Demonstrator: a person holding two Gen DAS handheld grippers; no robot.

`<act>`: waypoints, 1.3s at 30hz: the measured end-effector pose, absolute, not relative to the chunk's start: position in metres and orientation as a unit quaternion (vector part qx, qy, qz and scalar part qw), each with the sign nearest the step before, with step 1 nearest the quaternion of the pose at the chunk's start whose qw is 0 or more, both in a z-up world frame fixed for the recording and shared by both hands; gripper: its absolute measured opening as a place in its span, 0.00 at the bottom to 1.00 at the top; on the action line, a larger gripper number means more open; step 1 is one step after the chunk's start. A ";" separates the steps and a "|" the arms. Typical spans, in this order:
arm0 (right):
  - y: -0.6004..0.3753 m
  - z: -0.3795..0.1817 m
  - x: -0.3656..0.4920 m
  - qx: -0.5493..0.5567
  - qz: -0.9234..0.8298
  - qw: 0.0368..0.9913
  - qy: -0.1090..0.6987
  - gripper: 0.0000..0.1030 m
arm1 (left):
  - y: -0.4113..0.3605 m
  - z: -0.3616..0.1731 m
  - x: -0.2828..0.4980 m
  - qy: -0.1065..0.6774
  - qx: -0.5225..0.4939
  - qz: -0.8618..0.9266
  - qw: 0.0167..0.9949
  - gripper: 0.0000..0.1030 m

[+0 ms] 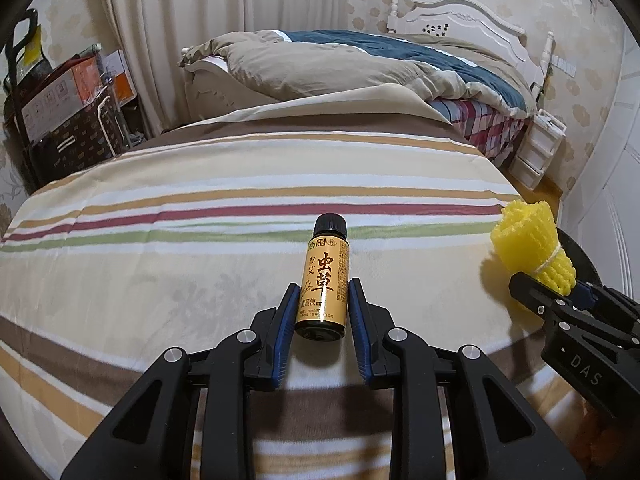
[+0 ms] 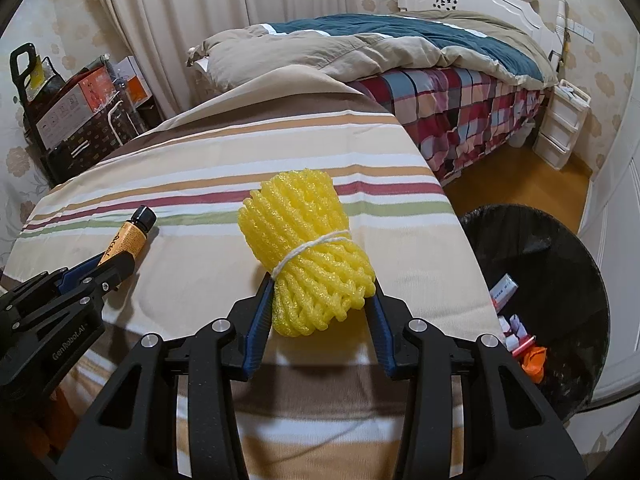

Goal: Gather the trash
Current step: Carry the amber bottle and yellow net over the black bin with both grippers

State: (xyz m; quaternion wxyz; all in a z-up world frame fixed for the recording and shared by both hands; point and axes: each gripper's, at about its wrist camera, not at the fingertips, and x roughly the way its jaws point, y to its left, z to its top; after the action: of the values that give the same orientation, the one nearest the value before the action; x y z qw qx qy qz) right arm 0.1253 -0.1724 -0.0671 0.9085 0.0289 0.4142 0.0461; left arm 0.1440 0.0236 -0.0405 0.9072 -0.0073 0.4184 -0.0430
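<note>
Striped cloth (image 1: 200, 208) over surface; unmade bed (image 2: 400, 48) behind; stacked boxes (image 1: 72, 92) left; curtains (image 1: 200, 20).

right claw (image 2: 322, 280) gripping yellow foam net (image 2: 306, 248), striped cloth (image 2: 200, 168)

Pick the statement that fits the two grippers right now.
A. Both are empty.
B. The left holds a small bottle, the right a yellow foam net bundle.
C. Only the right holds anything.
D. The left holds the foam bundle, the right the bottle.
B: the left gripper is clamped on the small black-capped bottle, and the right gripper squeezes the string-tied yellow foam net bundle.
</note>
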 end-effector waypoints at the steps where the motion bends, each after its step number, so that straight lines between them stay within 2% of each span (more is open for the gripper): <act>1: -0.172 -0.067 0.122 0.030 0.047 0.909 0.413 0.41 | 0.024 -0.040 0.142 0.418 -0.008 -0.043 0.908 0.27; 24: -0.210 -0.053 0.058 0.063 0.034 0.921 0.383 0.41 | 0.003 -0.011 0.088 0.372 -0.020 -0.067 0.926 0.27; 39: -0.270 -0.043 0.043 0.091 -0.024 0.929 0.359 0.41 | -0.063 0.007 0.089 0.348 -0.003 -0.137 0.928 0.27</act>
State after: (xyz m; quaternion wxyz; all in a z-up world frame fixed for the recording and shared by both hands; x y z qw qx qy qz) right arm 0.0427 -0.2702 -0.0431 0.9285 0.0912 0.3591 -0.0239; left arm 0.0888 -0.0629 0.0074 0.9277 -0.0028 0.3475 -0.1365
